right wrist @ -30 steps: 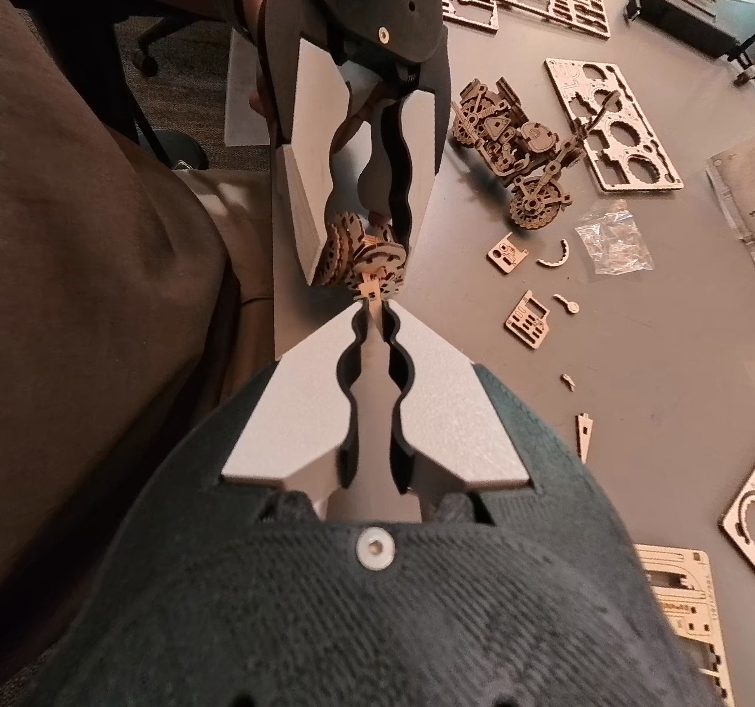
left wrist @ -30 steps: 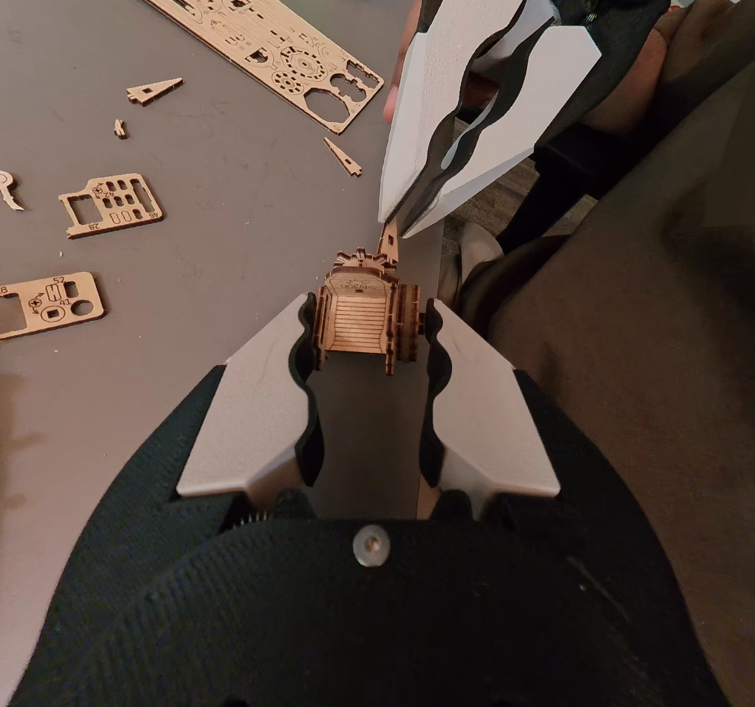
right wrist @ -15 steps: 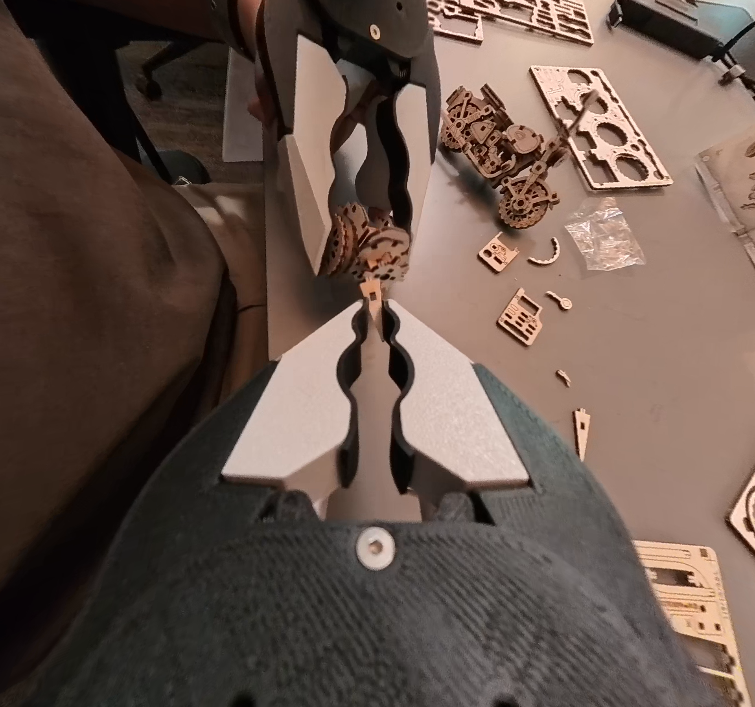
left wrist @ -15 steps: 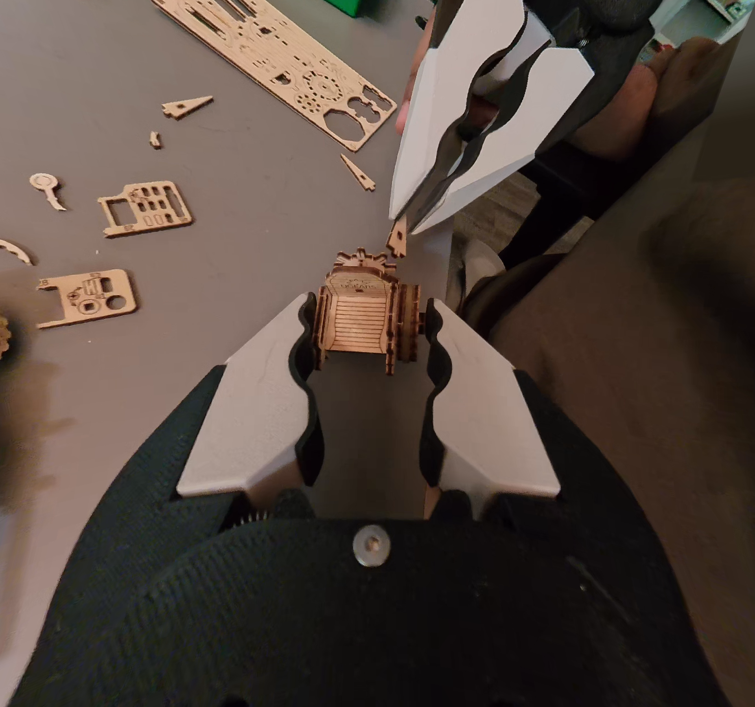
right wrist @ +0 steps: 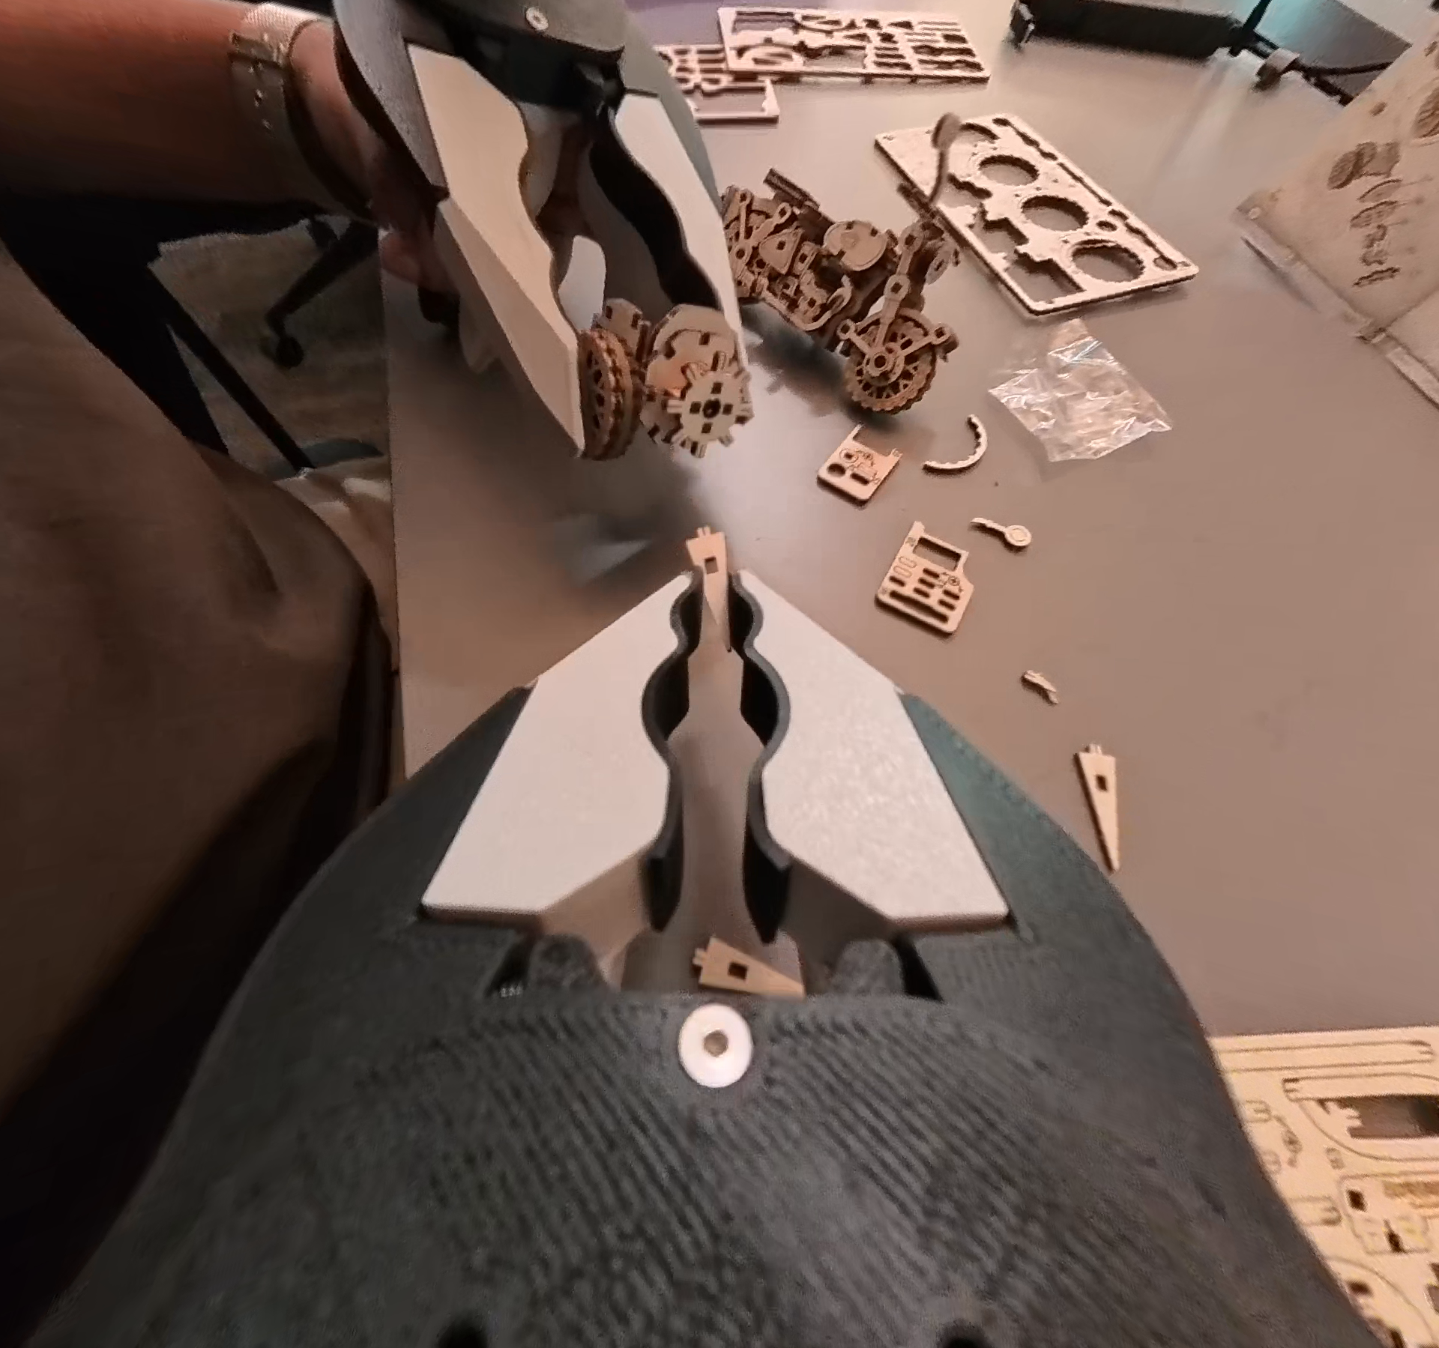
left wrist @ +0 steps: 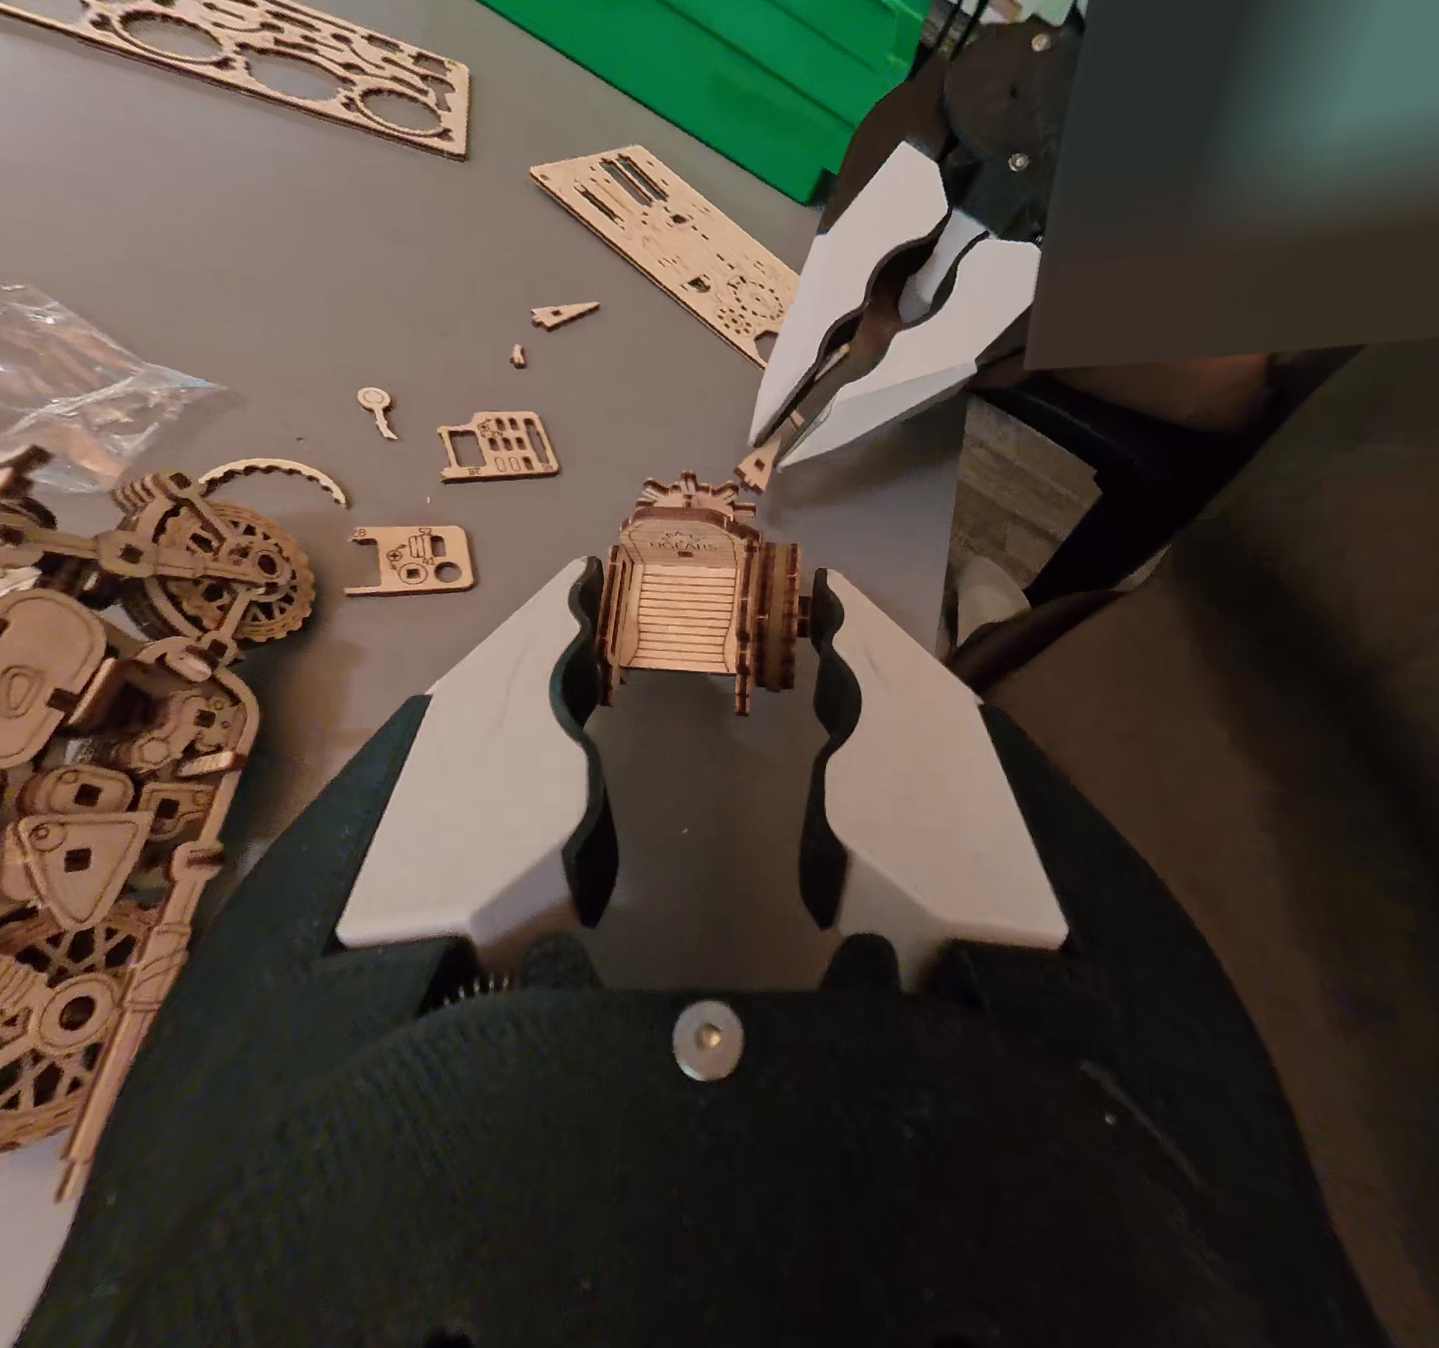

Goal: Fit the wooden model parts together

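Observation:
My left gripper (left wrist: 705,594) is shut on a small wooden sub-assembly (left wrist: 685,610), a slatted box with gear wheels on its sides, and holds it above the grey table (left wrist: 311,260). In the right wrist view the left gripper (right wrist: 662,407) and the sub-assembly (right wrist: 670,392) are at the upper left, with a notched gear facing me. My right gripper (right wrist: 712,587) is shut on a thin wooden wedge piece (right wrist: 707,559), which points at the sub-assembly across a clear gap. In the left wrist view the right gripper (left wrist: 769,450) holds the wedge (left wrist: 755,468) just beside the gear.
A built wooden motorcycle (right wrist: 841,298) stands mid-table. Punched wooden sheets (left wrist: 233,42), a green box (left wrist: 685,26), a plastic bag (right wrist: 1078,400) and several small loose parts (left wrist: 498,446) lie around. More wedges (right wrist: 1098,804) lie near. The table edge (left wrist: 946,532) is at my side. About 5 cm separates my left fingertips from my right.
The wedge's tip was against the sub-assembly's gear; now the two grippers have drawn apart and a gap shows between them. Both views have swung toward the middle of the table.

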`<action>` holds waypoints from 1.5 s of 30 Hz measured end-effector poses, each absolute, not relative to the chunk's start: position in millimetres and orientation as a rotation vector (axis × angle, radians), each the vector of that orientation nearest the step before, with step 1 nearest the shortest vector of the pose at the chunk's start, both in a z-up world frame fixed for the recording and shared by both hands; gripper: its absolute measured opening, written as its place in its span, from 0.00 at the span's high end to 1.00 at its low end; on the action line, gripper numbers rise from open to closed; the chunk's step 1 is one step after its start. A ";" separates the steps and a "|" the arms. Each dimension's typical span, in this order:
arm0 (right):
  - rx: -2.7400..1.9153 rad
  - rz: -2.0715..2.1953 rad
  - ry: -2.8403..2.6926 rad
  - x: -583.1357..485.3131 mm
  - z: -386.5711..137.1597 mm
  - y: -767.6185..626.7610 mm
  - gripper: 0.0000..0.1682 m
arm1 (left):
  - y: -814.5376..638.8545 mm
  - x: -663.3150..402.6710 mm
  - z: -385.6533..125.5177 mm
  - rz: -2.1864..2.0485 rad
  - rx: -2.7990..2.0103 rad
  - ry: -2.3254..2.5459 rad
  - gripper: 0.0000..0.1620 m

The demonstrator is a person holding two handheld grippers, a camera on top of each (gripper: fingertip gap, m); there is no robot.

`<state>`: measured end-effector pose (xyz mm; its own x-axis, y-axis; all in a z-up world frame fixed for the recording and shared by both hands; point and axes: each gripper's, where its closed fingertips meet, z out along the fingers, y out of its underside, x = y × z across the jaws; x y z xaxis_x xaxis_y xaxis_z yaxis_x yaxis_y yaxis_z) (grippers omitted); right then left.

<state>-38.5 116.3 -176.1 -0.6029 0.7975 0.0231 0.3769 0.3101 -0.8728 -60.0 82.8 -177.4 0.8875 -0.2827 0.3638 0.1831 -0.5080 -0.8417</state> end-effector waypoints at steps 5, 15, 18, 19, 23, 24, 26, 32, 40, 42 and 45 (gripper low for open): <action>-1.094 1.304 -2.061 -49.3 -174.1 128.7 0.97 | 83.6 -70.0 -181.8 -0.562 -2.049 0.020 0.68; -1.229 1.412 -1.933 -57.0 -167.0 159.9 0.98 | 87.3 -73.2 -197.3 -0.619 -2.138 -0.048 0.68; -1.249 1.403 -1.942 -58.9 -169.8 160.3 0.97 | 88.2 -74.7 -200.7 -0.669 -2.150 -0.087 0.68; -1.260 1.399 -1.947 -59.5 -171.2 160.6 0.97 | 88.6 -75.5 -201.4 -0.684 -2.151 -0.101 0.68; -1.295 1.412 -1.944 -61.2 -172.5 162.6 0.97 | 89.5 -77.7 -202.3 -0.717 -2.148 -0.134 0.68; -1.304 1.416 -1.942 -61.4 -172.7 163.2 0.97 | 89.6 -77.7 -202.6 -0.719 -2.150 -0.136 0.68; -1.319 1.422 -1.939 -62.1 -173.2 164.2 0.97 | 89.7 -77.3 -203.1 -0.717 -2.154 -0.135 0.68; -1.326 1.397 -1.954 -63.0 -176.4 163.5 0.97 | 89.5 -76.7 -202.6 -0.701 -2.154 -0.125 0.68; -1.270 1.395 -1.951 -60.2 -169.2 157.2 0.97 | 88.0 -73.2 -197.1 -0.643 -2.132 -0.065 0.68; -1.249 1.396 -1.958 -59.0 -166.3 152.6 0.98 | 87.5 -72.0 -195.5 -0.634 -2.124 -0.048 0.68; -1.214 1.400 -1.988 -55.8 -164.4 141.7 0.97 | 86.9 -69.5 -193.8 -0.614 -2.118 -0.018 0.68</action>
<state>-55.8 141.7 -164.4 -0.5303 0.8363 -0.1391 0.4128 0.1114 -0.9040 -69.5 86.9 -193.8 0.8763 -0.2120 0.4327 0.2366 -0.5931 -0.7696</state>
